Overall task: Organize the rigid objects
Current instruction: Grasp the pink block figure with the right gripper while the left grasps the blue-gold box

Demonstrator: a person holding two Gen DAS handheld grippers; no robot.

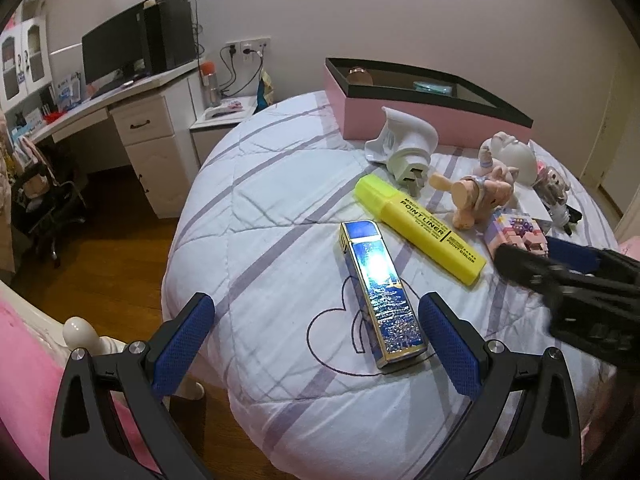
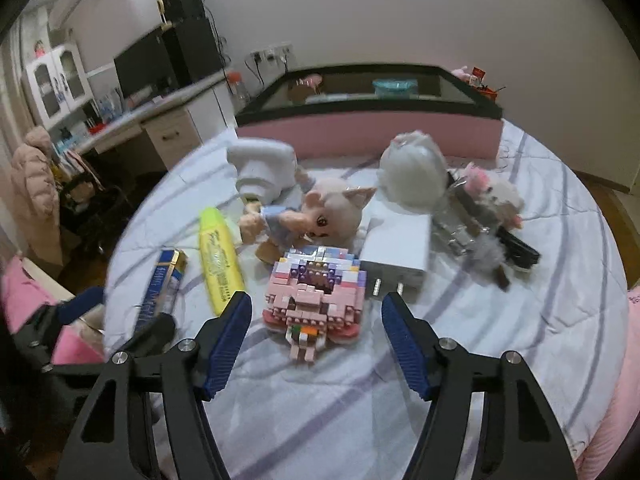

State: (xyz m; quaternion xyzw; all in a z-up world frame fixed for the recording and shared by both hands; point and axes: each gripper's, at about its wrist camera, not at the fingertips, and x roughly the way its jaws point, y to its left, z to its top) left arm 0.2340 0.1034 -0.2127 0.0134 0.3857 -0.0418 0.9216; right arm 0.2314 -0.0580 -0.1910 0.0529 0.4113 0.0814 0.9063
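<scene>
On the quilted bed lie a shiny blue and gold box [image 1: 380, 294], a yellow highlighter [image 1: 420, 226], a white plug adapter [image 1: 404, 142], a pink-eared doll [image 1: 480, 196] and a pink brick model [image 2: 314, 298]. My left gripper [image 1: 316, 320] is open, with the blue box between its fingers, nearer the right one. My right gripper [image 2: 316, 320] is open around the near end of the pink brick model; it also shows in the left wrist view [image 1: 568, 280] beside that model [image 1: 520, 236]. A pink open box [image 1: 416, 104] with a black rim stands behind.
A white charger block [image 2: 396, 248], a white round toy [image 2: 412, 172] and a fluffy keychain [image 2: 488, 208] lie right of the model. A desk with a monitor [image 1: 116, 52] stands to the left. The bed edge drops to a wooden floor [image 1: 108, 272].
</scene>
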